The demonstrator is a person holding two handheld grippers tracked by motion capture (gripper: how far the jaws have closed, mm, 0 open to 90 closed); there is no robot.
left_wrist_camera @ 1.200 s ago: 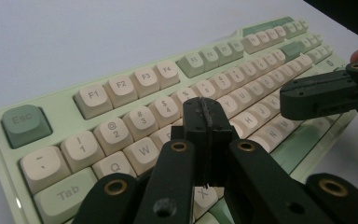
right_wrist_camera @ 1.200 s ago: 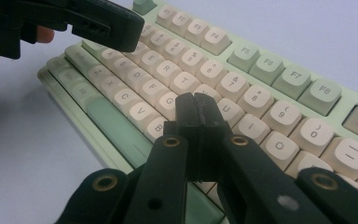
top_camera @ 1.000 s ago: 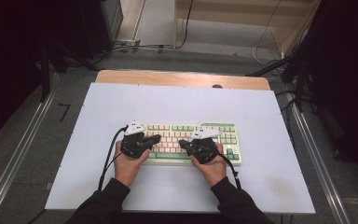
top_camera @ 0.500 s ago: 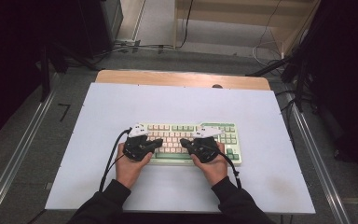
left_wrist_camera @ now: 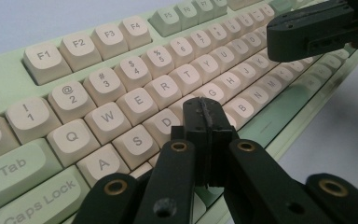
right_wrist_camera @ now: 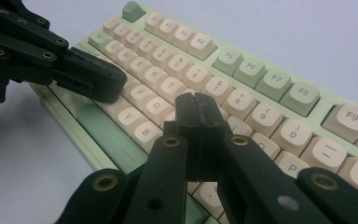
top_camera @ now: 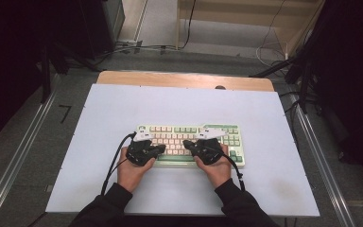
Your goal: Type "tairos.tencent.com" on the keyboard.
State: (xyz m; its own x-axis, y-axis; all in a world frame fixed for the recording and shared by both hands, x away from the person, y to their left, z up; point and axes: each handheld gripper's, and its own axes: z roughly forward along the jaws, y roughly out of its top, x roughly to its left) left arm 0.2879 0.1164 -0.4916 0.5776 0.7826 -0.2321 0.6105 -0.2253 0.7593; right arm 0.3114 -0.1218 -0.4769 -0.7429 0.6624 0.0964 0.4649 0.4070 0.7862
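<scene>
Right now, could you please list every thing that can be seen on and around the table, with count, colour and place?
keyboard: one, pale green body with cream and green keys, on the near middle of the table.
table: one, white top with a wooden strip along its far edge, centre of the high view.
cables: several, dark and light, on the grey floor beyond the table.
metal rails: two, silver, on the floor to the left and right of the table.
left gripper: one, black, jaws shut, tip above the keys near D.
right gripper: one, black, jaws shut, tip above the middle keys.
hands: two, in dark sleeves, at the near table edge.
</scene>
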